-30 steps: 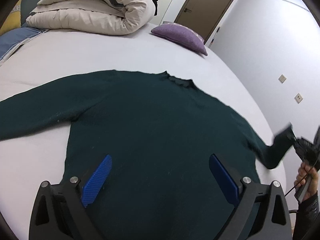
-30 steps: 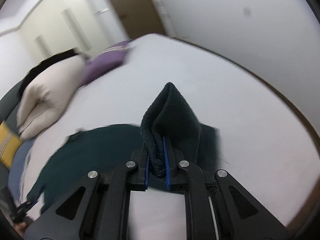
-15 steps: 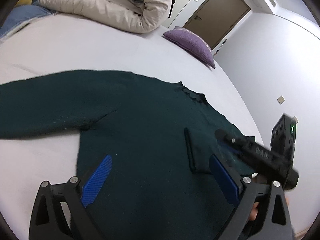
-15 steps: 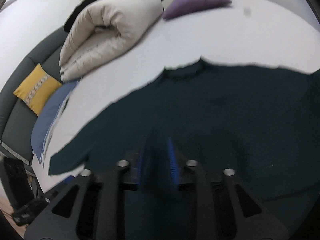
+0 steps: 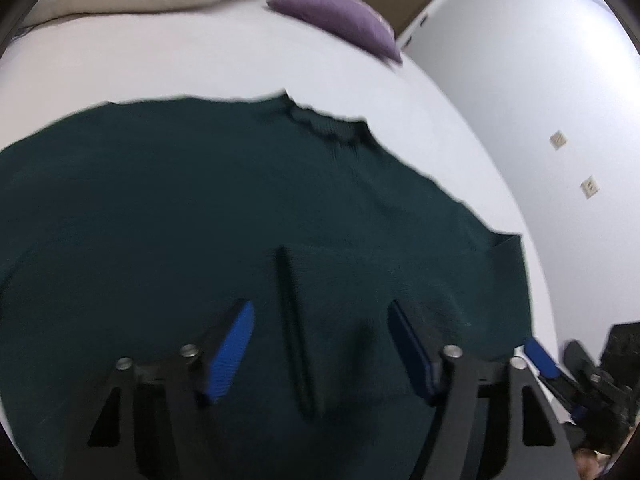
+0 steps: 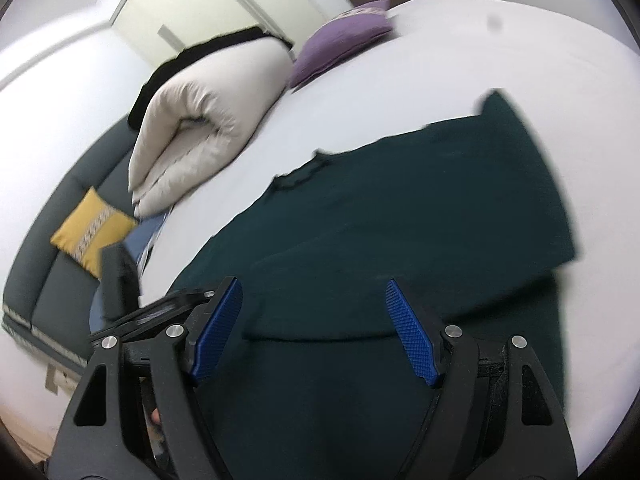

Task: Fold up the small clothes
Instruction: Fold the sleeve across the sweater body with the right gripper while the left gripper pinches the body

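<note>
A dark green sweater (image 5: 168, 208) lies flat on the white bed (image 5: 200, 64), collar toward the pillows. Its right sleeve (image 5: 360, 280) is folded across the body, with the cuff edge (image 5: 292, 320) lying between my left fingers. My left gripper (image 5: 320, 320) is open and empty just above the sweater's lower body. In the right wrist view the sweater (image 6: 400, 208) shows with the folded sleeve (image 6: 440, 264) over it. My right gripper (image 6: 314, 300) is open and empty above the sleeve end. The right gripper also shows in the left wrist view (image 5: 560, 376) at the bed's right edge.
A rolled beige duvet (image 6: 208, 120) and a purple pillow (image 6: 344, 36) lie at the head of the bed. A grey sofa with a yellow cushion (image 6: 92, 228) stands beyond the bed's left side. A white wall (image 5: 540, 80) runs along the right side.
My right gripper carried the right sleeve over the sweater's body, opened and let it go. It has pulled back toward the bed's right edge. My left gripper stayed open and moved in closer.
</note>
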A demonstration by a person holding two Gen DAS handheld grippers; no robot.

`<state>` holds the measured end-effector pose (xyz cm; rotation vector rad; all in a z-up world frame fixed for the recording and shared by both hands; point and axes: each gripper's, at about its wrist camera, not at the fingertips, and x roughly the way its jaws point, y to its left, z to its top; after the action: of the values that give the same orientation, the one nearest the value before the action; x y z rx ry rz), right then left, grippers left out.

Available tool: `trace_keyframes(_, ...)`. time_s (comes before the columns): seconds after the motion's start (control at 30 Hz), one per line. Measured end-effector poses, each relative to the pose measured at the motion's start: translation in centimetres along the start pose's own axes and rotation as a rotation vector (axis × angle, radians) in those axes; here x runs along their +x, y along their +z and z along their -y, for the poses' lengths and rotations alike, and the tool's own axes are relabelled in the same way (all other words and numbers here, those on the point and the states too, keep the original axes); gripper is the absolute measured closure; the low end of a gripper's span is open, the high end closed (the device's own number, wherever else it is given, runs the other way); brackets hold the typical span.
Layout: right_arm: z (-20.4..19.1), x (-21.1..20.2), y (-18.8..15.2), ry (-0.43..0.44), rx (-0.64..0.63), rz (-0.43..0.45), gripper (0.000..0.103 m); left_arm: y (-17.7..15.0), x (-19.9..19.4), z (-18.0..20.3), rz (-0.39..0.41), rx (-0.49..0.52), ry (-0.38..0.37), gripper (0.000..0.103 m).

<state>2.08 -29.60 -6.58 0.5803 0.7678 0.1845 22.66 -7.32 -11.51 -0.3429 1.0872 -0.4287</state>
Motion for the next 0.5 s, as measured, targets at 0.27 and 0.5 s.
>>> trace_keyframes(0.27, 6.4, -4.0, 0.4, -0.043, 0.065, 0.043, 0.031, 0.3, 0.4, 1.0, 0.017, 0.044, 0.065, 0.087)
trace_keyframes(0.5, 8.5, -5.4, 0.8, -0.076, 0.066, 0.054, 0.031, 1.3, -1.8, 1.1, 0.086, 0.070, 0.080, 0.093)
